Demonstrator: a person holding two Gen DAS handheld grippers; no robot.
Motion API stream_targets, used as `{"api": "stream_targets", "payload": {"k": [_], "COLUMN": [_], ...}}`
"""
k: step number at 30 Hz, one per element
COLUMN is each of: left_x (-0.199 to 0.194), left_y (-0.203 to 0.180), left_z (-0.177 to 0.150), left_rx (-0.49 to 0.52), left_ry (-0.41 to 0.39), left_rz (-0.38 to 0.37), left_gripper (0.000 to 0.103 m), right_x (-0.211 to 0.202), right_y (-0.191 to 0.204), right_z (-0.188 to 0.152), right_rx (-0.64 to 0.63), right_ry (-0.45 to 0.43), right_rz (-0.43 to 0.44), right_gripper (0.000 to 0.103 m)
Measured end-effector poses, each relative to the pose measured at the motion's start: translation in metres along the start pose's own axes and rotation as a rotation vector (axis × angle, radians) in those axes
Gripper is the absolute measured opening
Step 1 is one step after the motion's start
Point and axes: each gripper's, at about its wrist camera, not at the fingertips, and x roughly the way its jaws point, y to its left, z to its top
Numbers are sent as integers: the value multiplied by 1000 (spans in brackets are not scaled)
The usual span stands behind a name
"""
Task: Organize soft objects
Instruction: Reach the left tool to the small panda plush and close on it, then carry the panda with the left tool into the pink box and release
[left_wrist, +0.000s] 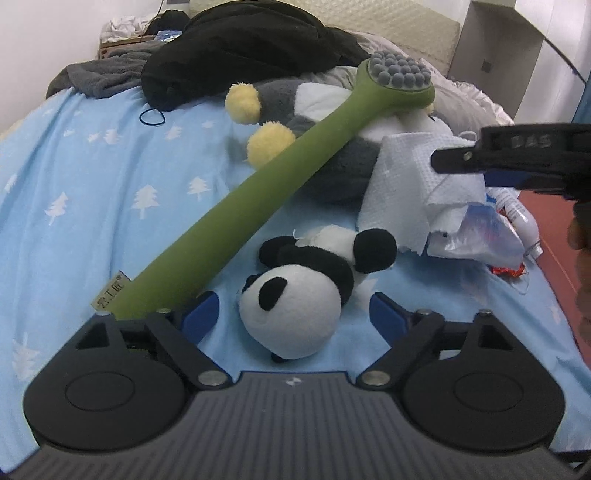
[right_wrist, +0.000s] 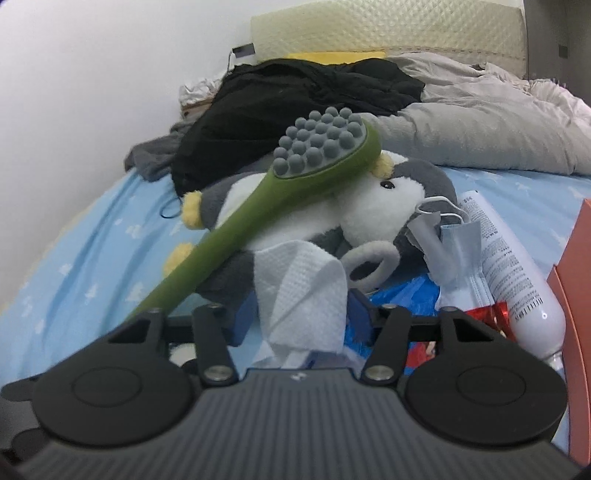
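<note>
A small plush panda (left_wrist: 295, 291) lies on the blue tree-print bedsheet (left_wrist: 92, 206), its head between the fingers of my open left gripper (left_wrist: 291, 314), untouched by the pads. A grey-and-white plush penguin (left_wrist: 332, 147) with yellow feet lies behind it; it also shows in the right wrist view (right_wrist: 380, 195). A green massage hammer (left_wrist: 258, 177) with grey knobs leans across the penguin (right_wrist: 236, 221). My right gripper (right_wrist: 299, 314) is open around a white paper towel (right_wrist: 303, 295); it shows from the side in the left wrist view (left_wrist: 461, 157).
A black garment (left_wrist: 240, 48) and grey bedding (right_wrist: 480, 129) are piled at the back. Beside the towel lie a face mask (right_wrist: 454, 240), a white tube (right_wrist: 517, 280), blue plastic bags (right_wrist: 402, 295) and a red wrapper (right_wrist: 487, 314). A reddish box (right_wrist: 576, 295) stands at the right.
</note>
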Motion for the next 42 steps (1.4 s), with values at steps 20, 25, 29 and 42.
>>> {"api": "stream_targets", "payload": {"k": [20, 25, 29, 42], "left_x": [-28, -54, -75, -150], "left_y": [-1, -8, -14, -49], "left_z": [-1, -3, -5, -26], "left_rx": [-76, -76, -75, -59], "left_ry": [-22, -39, -47, -21], "left_rz": [-8, -15, -16, -79], "left_gripper": [62, 61, 61, 62], "right_x": [-25, -54, -79, -170], "right_y": [13, 18, 19, 15], "right_z": [-18, -26, -36, -79], "right_rx": [29, 33, 38, 109], "right_ry": [35, 34, 35, 39], "right_rz": [-36, -39, -38, -90], "right_gripper": [7, 7, 7, 7]}}
